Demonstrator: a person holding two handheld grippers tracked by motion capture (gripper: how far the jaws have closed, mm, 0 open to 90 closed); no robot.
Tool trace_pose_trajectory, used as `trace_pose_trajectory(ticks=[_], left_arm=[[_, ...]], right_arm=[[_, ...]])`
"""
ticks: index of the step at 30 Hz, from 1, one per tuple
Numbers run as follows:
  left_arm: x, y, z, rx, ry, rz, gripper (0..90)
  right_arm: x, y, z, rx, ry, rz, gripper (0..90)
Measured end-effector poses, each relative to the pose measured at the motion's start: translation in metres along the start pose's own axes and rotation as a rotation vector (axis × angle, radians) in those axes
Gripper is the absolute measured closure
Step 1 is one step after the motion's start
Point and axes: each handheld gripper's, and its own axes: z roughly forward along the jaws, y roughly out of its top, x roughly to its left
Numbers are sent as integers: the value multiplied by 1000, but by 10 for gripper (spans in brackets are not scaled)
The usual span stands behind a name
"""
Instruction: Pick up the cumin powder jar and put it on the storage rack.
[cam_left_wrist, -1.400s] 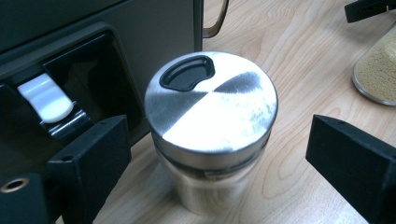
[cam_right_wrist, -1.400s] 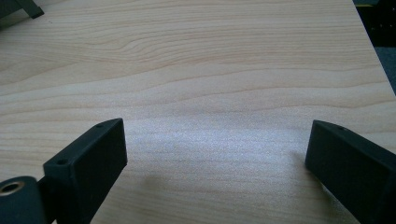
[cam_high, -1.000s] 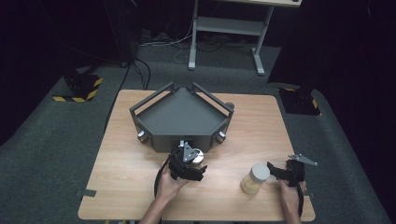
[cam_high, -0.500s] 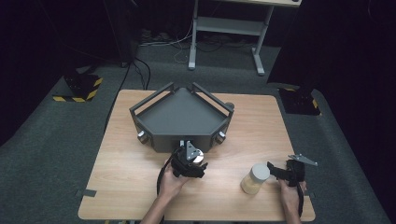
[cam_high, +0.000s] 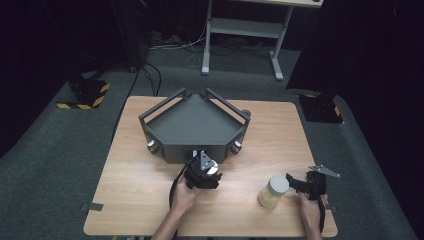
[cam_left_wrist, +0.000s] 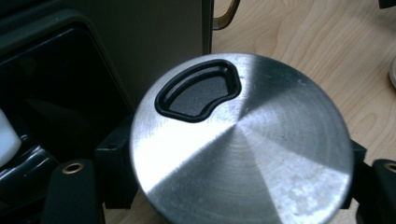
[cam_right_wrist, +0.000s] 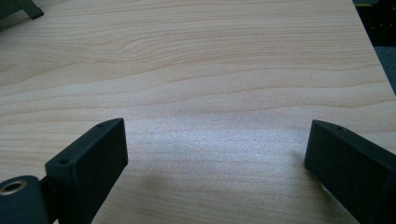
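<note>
The table (cam_high: 150, 200) is light wood with soft lines in it. It stands on a grey carpet (cam_high: 50, 150) in a dark room. At 12 o'clock, past the table, a grey metal stand (cam_high: 245, 35) has wires under it. At 10 o'clock on the floor sits a dark block with yellow and black stripes (cam_high: 85, 95).

On the far half of the table sits a big grey tray (cam_high: 195, 125) with three corners and low walls. Right in front of it, at the tray's 6 o'clock, the left gripper (cam_high: 204, 172) holds a round shiny metal lid (cam_left_wrist: 240, 140). The lid has a black bean-shaped dent near its top. In the left gripper view the black jaws press on both sides of the lid, and the tray's grey wall stands just behind it.

At 4 o'clock on the table stands a small jar (cam_high: 272, 191) with a pale cap and yellowish stuff inside. The right gripper (cam_high: 295, 182) is just beside the jar, at the jar's 3 o'clock. Its jaws stand wide apart over bare wood, with nothing between them.

Since the picture from a second ago, the left jaws have just been closing in on the lid. The left hand has hardly moved. The right gripper, the jar and the tray are in the same spots as before.
</note>
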Motion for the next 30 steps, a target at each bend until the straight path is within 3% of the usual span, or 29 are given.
trace_pose_trajectory(ticks=[7, 23, 30], left_arm=[[4, -1, 1, -1, -20, -9, 312], [1, -1, 1, -2, -10, -19, 317], [-2, 1, -1, -1, -20, 15, 319]], right_arm=[[1, 1, 0, 3, -4, -3, 53], [1, 1, 0, 4, -4, -3, 56], [1, 1, 0, 4, -5, -5, 57]])
